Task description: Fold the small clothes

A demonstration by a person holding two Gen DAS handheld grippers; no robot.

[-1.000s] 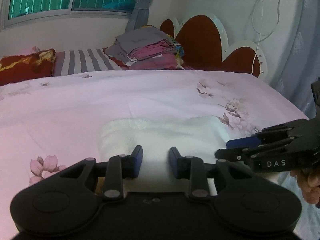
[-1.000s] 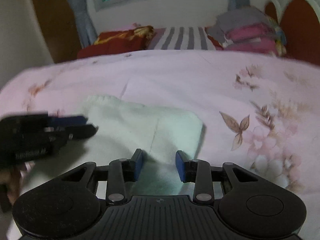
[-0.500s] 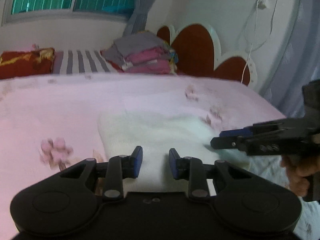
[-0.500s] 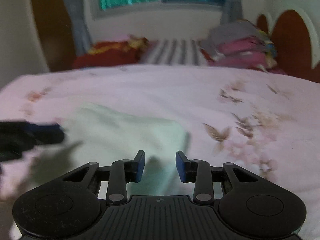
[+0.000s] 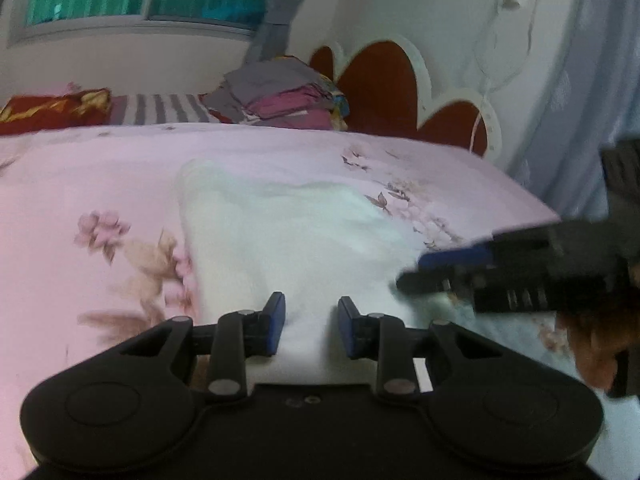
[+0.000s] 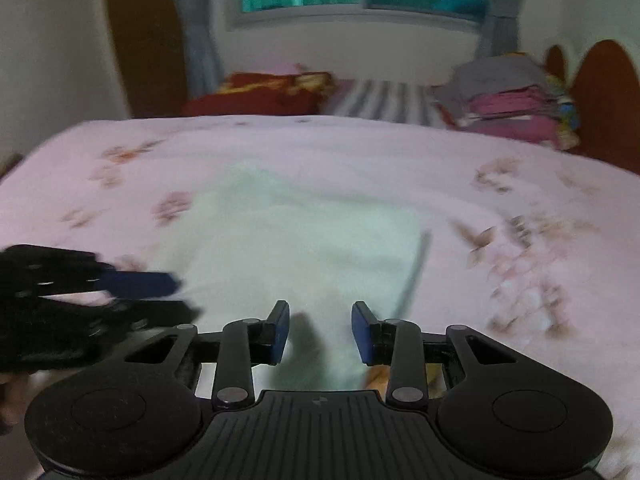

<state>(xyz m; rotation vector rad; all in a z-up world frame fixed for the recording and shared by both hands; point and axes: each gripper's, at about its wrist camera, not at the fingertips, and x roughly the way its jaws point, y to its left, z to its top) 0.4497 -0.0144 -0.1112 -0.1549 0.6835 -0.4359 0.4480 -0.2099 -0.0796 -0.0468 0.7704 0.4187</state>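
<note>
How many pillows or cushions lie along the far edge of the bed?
2: a red patterned cushion at the far left, and a grey-and-white striped pillow beside it, next to the stack of folded clothes. More may be hidden.

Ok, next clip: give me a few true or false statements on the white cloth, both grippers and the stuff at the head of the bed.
1. The white cloth lies on a pink floral bedsheet. True.
2. The left gripper is clamped fully shut. False: its pads stand apart, with cloth showing in the gap.
3. A pile of folded clothes sits near the headboard. True.
4. The right gripper holds a red pillow. False: the red pillow lies far off by the wall.
</note>
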